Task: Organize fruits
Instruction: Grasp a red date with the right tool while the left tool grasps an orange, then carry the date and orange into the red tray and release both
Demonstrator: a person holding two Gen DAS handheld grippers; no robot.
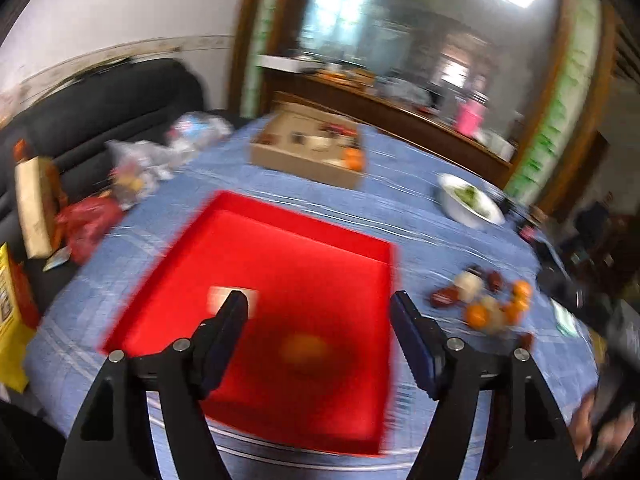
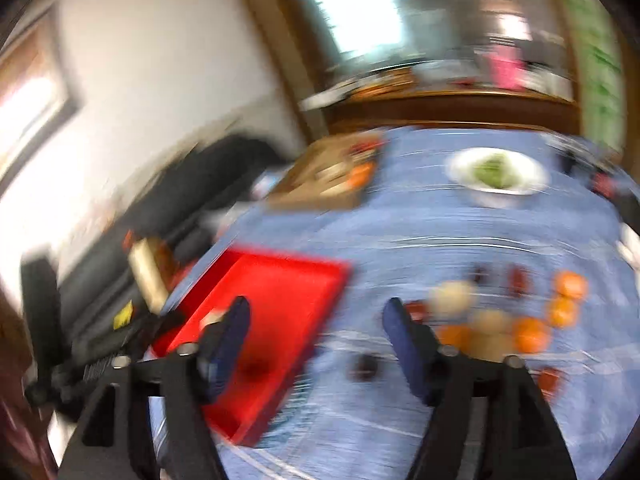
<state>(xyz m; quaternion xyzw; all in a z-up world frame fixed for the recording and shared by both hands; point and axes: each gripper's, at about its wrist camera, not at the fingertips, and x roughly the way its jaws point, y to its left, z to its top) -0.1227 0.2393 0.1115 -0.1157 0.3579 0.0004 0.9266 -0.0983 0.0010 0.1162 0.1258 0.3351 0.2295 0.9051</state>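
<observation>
Left wrist view: left gripper (image 1: 318,312) spread wide, empty, hovering over red tray (image 1: 248,240); one orange (image 1: 304,349) lying blurred in the tray below the fingers. Fruit pile (image 1: 486,300) on counter (image 1: 400,200) at three o'clock, apart from the tray. Probably mid-sorting.

Right wrist view: right gripper (image 2: 316,314) wide open, holding nothing; oranges (image 2: 530,334) at three o'clock. Next, likely reaching right for one. No legible writing; too blurred.
</observation>
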